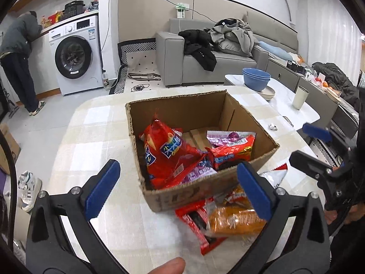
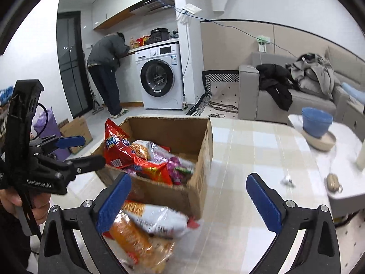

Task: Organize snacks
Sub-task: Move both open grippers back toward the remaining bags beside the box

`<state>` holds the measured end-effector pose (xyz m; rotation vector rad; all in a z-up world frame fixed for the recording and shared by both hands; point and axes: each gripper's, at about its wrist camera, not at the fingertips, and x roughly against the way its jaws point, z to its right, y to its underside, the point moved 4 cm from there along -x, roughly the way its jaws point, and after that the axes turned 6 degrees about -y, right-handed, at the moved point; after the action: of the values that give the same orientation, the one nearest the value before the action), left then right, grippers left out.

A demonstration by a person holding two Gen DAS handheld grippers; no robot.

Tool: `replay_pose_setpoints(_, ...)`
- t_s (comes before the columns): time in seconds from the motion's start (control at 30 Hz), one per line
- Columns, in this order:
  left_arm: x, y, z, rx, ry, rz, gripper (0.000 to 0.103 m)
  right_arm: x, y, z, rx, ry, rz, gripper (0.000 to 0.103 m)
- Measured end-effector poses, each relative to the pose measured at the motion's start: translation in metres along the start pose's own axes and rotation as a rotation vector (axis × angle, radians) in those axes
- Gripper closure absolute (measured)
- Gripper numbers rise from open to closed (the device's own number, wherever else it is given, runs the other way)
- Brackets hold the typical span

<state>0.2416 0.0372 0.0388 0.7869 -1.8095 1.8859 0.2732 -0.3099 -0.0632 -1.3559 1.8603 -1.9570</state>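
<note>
On the checked table sits a box of snacks; left gripper and right gripper both spread wide, holding nothing.

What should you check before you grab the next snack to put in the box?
1. Left gripper open and empty: ok.
2. Right gripper open and empty: ok.
3. Snacks left outside the cardboard box: ok, the orange packet, red packet and silver packet lie on the table by its near wall.
4. Room in the box: ok, bare cardboard shows at the back.
5. Orange packet free to lift: not ok, it lies partly on the red packet and under the silver one.
6. Grippers clear of each other: cannot tell, they are close together.
</note>
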Motion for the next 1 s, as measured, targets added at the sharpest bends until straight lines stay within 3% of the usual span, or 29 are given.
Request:
replay_pose_setpoints(0.37,0.035,0.032,-0.003,0.012,-0.008,-0.017,0.001,0.017,0.043,0.003,-0.090,-0.062,-0.020,0.001)
replay_pose_setpoints(0.53,0.037,0.042,0.000,0.040,0.018,-0.032,0.001,0.017,0.046,-0.001,-0.059,-0.042,-0.047,0.001)
replay_pose_setpoints(1.0,0.035,0.059,0.002,0.019,0.000,-0.063,0.001,0.007,0.049,-0.011,-0.092,-0.069,-0.076,0.001)
